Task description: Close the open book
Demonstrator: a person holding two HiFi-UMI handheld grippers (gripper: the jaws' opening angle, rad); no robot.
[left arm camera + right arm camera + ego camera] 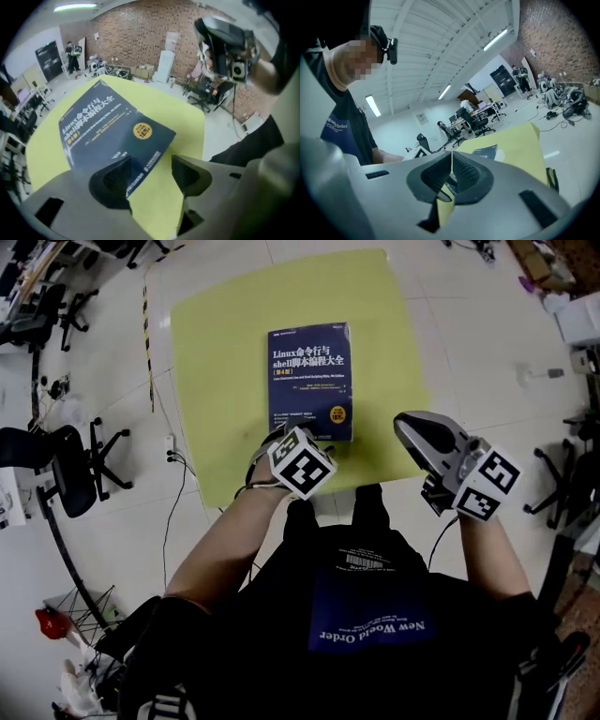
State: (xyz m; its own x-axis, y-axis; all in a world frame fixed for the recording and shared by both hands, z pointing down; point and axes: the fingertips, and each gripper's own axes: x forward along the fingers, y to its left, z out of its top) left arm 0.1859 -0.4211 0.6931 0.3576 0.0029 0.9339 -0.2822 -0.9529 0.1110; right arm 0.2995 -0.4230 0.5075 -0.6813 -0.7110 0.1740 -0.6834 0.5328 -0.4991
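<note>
A dark blue book (309, 381) lies closed, cover up, on the yellow mat (225, 352). My left gripper (281, 439) points steeply down at the book's near left corner. In the left gripper view its jaws stand apart over the book (112, 126) and mat (183, 112). The left gripper (151, 168) is open, with the book's corner edge showing in the gap and no pad pressing on it. My right gripper (405, 426) hovers to the right of the book, near the mat's right edge. The right gripper (451, 171) is shut with nothing between its pads; the book (485, 152) lies beyond it.
The mat lies on a pale tiled floor. Office chairs (66, 465) stand at the left, with a cable (173, 493) and striped tape (147, 334) beside the mat. A white box (581, 320) sits at the right. People stand far off by a brick wall (140, 33).
</note>
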